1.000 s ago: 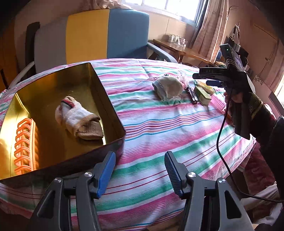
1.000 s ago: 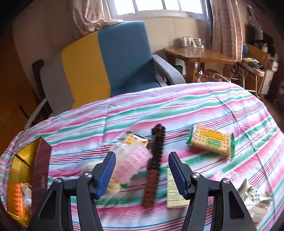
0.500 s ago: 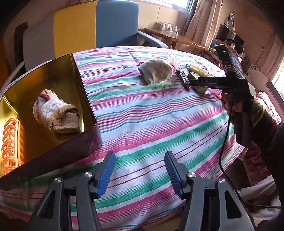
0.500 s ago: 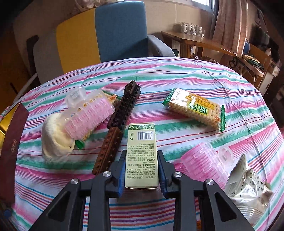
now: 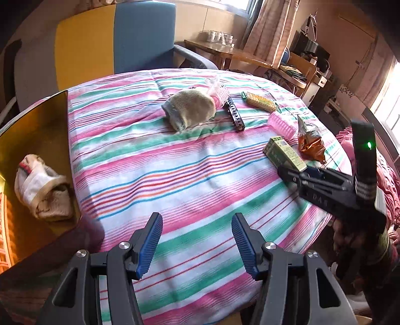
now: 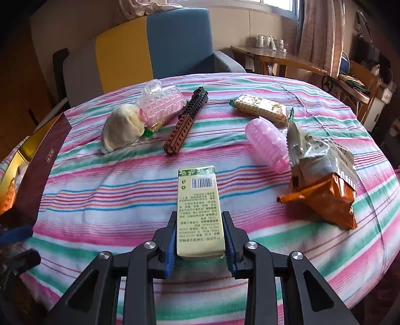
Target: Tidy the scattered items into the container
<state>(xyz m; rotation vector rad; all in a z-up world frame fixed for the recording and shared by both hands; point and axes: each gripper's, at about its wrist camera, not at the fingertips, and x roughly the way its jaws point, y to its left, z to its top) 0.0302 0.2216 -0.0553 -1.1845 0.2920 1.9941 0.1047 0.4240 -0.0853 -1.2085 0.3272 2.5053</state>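
Green box (image 6: 199, 212), before loose, now between right gripper (image 6: 200, 246) fingers (image 6: 170, 246)

Daylight is coming in from the window (image 6: 277, 3) at upper right, blowing out at the right edge of the left wrist view. The striped cloth (image 5: 190, 160) is showing bright and sharp; the gold box (image 5: 32, 130) is glaring warm. Corners are darkening and bending, fisheye style.

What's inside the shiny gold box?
Inside the gold box lie a rolled sock and something orange and ribbed. The rest of its floor is out of frame.
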